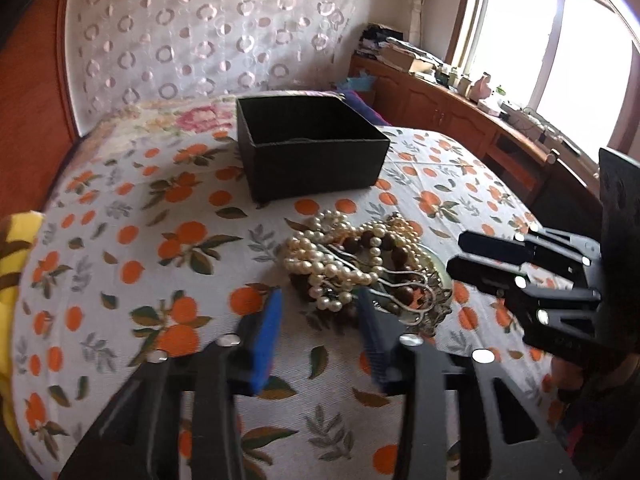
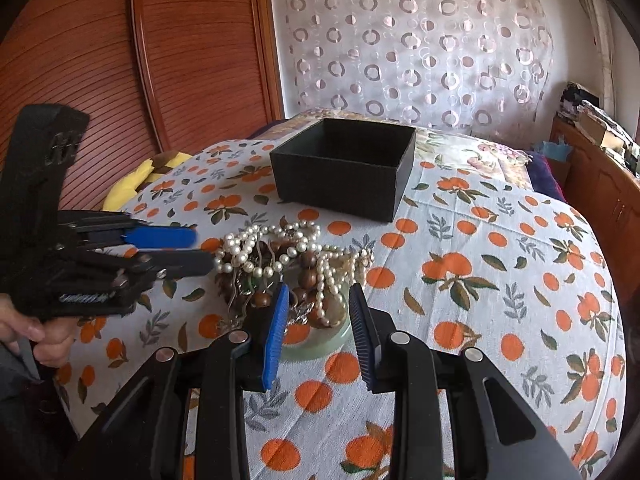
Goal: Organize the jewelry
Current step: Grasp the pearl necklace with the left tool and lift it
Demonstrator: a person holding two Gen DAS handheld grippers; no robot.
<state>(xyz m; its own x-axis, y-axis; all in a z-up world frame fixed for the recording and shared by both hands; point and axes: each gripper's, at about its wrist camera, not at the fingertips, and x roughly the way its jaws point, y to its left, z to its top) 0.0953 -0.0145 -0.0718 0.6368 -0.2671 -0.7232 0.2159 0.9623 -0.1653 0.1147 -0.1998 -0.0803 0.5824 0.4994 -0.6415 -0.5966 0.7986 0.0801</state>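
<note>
A tangled pile of jewelry [image 1: 360, 268] lies on the orange-print cloth: pearl strands, brown wooden beads, a silver chain and a pale green bangle [image 2: 316, 344]. An open black box [image 1: 308, 148] stands behind it, and shows in the right wrist view [image 2: 344, 168]. My left gripper [image 1: 320, 320] is open, its blue-padded fingers just short of the pile's near-left edge. My right gripper [image 2: 318, 312] is open, its fingers on either side of the bangle and beads. Each gripper shows in the other's view, the right [image 1: 464, 252] and the left [image 2: 200, 248]. Both hold nothing.
The cloth [image 2: 480, 280] covers a bed-like surface. A yellow cushion [image 2: 132, 184] lies at its left edge. A wooden sideboard [image 1: 460, 112] with clutter runs under the window. A curtain [image 2: 408, 52] and a wooden panel [image 2: 120, 60] stand behind.
</note>
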